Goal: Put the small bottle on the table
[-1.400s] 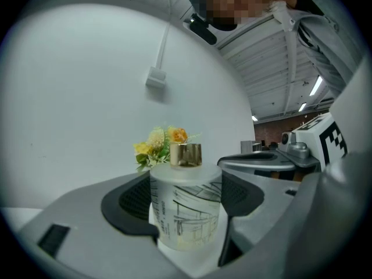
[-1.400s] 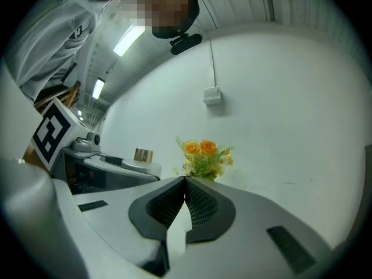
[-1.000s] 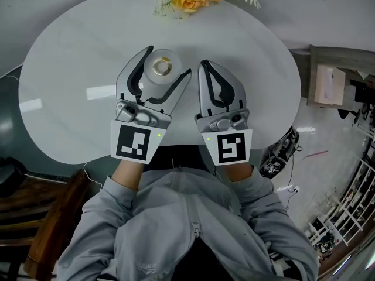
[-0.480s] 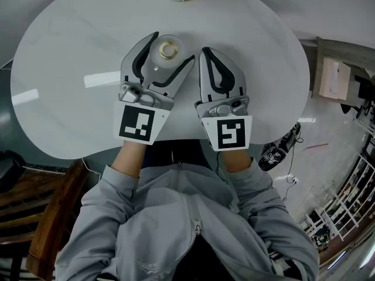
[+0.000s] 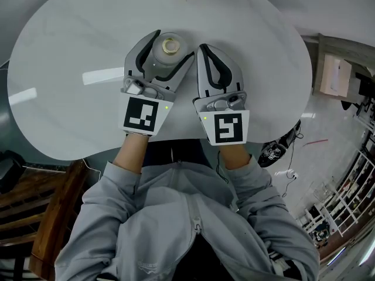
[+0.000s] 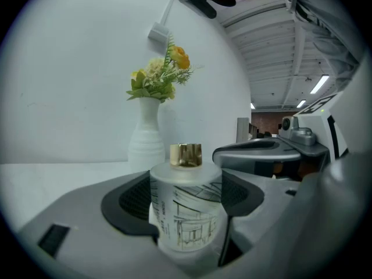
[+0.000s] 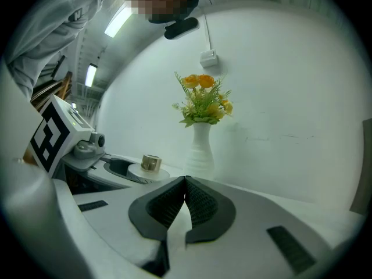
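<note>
Though the vase [image 6: 146, 141] is nearly cut off at the head view's top edge, the left gripper view shows it whole, white and ribbed, holding yellow and orange flowers [image 6: 160, 77]. The left gripper [image 5: 174, 44] clasps the small bottle [image 5: 164, 57] upright by its frosted body over the table [image 5: 70, 57]. Its jaws hide the base, so contact with the tabletop cannot be told, nor the bottle's contents. Just beside it, the right gripper [image 5: 203, 47] has its jaws pressed together on nothing.

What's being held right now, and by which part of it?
The left gripper holds the small frosted bottle by the sides of its body, below the gold cap. The right gripper is shut on nothing.
</note>
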`<state>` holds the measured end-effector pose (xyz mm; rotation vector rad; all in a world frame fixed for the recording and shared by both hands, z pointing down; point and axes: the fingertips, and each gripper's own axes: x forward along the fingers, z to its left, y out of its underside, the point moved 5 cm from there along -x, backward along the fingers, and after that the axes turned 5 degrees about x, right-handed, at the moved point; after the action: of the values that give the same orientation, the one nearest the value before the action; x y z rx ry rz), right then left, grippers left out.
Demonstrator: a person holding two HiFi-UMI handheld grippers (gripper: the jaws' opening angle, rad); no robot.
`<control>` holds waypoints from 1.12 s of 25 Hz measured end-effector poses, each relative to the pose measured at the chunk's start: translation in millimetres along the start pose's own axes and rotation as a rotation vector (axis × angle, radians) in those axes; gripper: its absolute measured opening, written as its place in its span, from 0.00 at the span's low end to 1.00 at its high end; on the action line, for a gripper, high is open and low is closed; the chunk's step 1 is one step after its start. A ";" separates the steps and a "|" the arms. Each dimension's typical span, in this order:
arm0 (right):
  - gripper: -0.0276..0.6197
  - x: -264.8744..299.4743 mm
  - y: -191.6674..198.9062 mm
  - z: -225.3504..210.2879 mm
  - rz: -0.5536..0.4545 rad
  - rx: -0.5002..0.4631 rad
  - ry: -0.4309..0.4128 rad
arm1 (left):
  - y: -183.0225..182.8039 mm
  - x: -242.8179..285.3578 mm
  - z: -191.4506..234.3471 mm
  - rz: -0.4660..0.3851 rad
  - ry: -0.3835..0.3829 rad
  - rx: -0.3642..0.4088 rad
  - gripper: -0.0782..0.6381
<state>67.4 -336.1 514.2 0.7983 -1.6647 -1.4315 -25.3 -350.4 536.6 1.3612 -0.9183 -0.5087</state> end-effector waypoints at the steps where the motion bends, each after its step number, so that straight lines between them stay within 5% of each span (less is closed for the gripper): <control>1: 0.08 0.5 0.7 0.2 0.003 0.001 0.000 | 2.6 0.9 -0.3 0.017 0.003 -0.012 0.57; 16: 0.08 3.2 3.1 2.4 0.014 0.007 -0.009 | 15.5 2.4 -8.3 0.082 0.027 0.028 0.57; 28: 0.08 1.2 3.8 3.1 0.018 0.013 -0.009 | 23.7 -3.8 -9.9 0.166 -0.026 0.038 0.58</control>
<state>64.2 -335.0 518.0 0.7836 -1.6853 -1.4148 -24.2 -337.2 558.9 1.3019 -1.0568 -0.3836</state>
